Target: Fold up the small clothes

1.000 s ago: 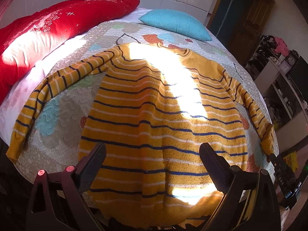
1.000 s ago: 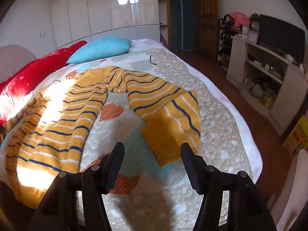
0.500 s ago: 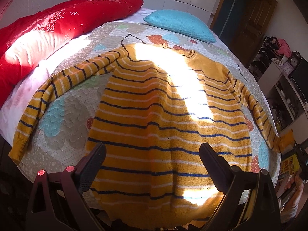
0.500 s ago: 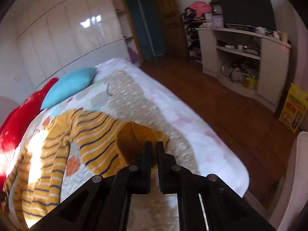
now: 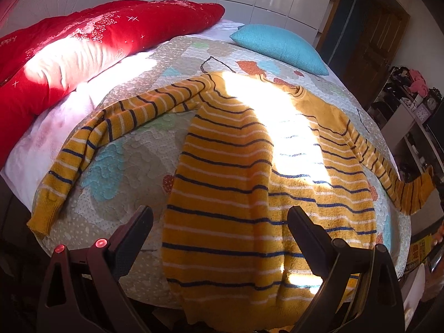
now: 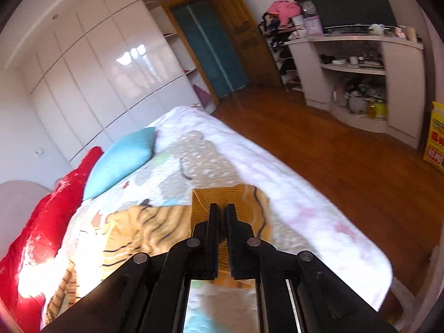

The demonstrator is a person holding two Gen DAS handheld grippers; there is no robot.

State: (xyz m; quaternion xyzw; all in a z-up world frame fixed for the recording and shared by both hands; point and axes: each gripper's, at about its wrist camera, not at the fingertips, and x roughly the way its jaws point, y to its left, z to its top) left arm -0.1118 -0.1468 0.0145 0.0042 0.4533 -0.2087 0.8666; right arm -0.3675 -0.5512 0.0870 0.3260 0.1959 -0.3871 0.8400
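— Across the patterned quilt a yellow striped sweater is spread flat, front down or up cannot be told, with its hem draped over the near edge of the bed. What is seen of the left gripper?

— Its fingers are held wide apart just above the hem, and nothing is gripped between them. One sleeve is laid out to the side toward the red duvet, its cuff resting near the bed's edge.

— And the other sleeve?

— It is lifted off the quilt at the far side. From the right wrist view, the right gripper is seen pinched tight on the sleeve cuff, ribbed knit bunched around its tips.

— Where is that held above?

— Above the quilt's side edge, with the wooden floor beyond. The picture there is blurred, so the stripes are smeared.

— Anything else marked?

— A turquoise pillow is set at the head of the bed, clear of the sweater's collar, and a strong patch of sunlight is thrown across the sweater's middle.
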